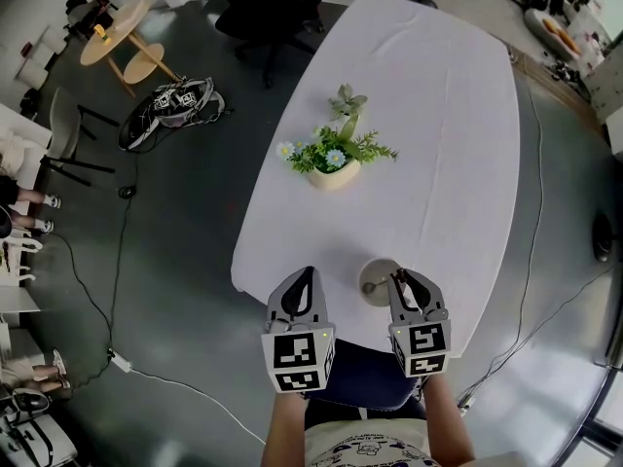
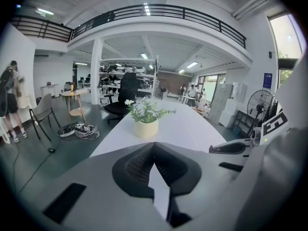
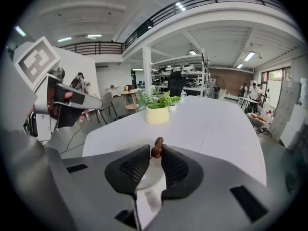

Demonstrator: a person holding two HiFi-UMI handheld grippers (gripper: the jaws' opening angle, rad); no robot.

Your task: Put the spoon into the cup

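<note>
A pale round cup (image 1: 378,281) stands on the white table (image 1: 428,115) near its front edge. My right gripper (image 1: 396,279) hangs right over it. In the right gripper view the brown end of the spoon handle (image 3: 156,147) stands between my right gripper's (image 3: 153,149) tips, leaning on the right pad with a thin gap on the left. The cup (image 3: 147,174) shows below the jaws, so the spoon reaches down into it. My left gripper (image 1: 305,277) hovers at the table's front left edge, shut and empty, its pads (image 2: 144,160) meeting at the tips.
A cream pot of green plants and small flowers (image 1: 334,168) sits mid-table, beyond the cup. An office chair (image 1: 273,13) stands at the far end. A bag (image 1: 175,105) and cables lie on the floor to the left, near two small round tables (image 1: 122,37).
</note>
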